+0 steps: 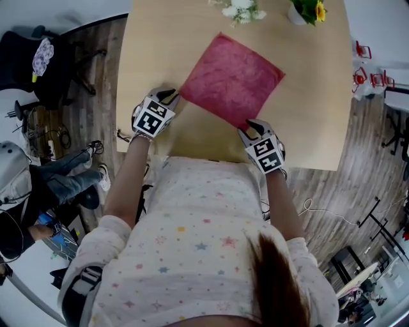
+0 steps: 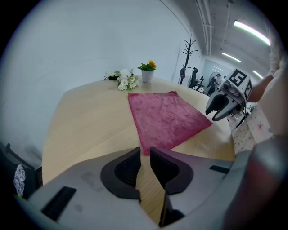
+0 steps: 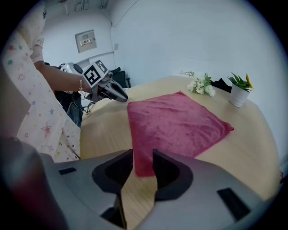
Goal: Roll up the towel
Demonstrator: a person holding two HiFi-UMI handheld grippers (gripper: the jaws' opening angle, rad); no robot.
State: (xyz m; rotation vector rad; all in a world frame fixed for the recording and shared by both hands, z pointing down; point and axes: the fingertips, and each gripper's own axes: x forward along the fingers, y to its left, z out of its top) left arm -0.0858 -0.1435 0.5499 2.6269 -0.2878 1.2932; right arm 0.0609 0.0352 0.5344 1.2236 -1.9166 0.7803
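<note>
A red towel lies flat and unrolled on the light wooden table, turned so its corners point like a diamond. My left gripper is at the towel's left corner. In the left gripper view its jaws stand a narrow gap apart, with bare table between them and the towel corner just past the tips. My right gripper is at the towel's near corner. In the right gripper view it is open, and the towel corner lies on the table between the tips, unpinched.
White flowers and a potted yellow flower stand at the table's far edge. A black chair and a seated person's legs are on the wooden floor to the left. The table's near edge runs just under my grippers.
</note>
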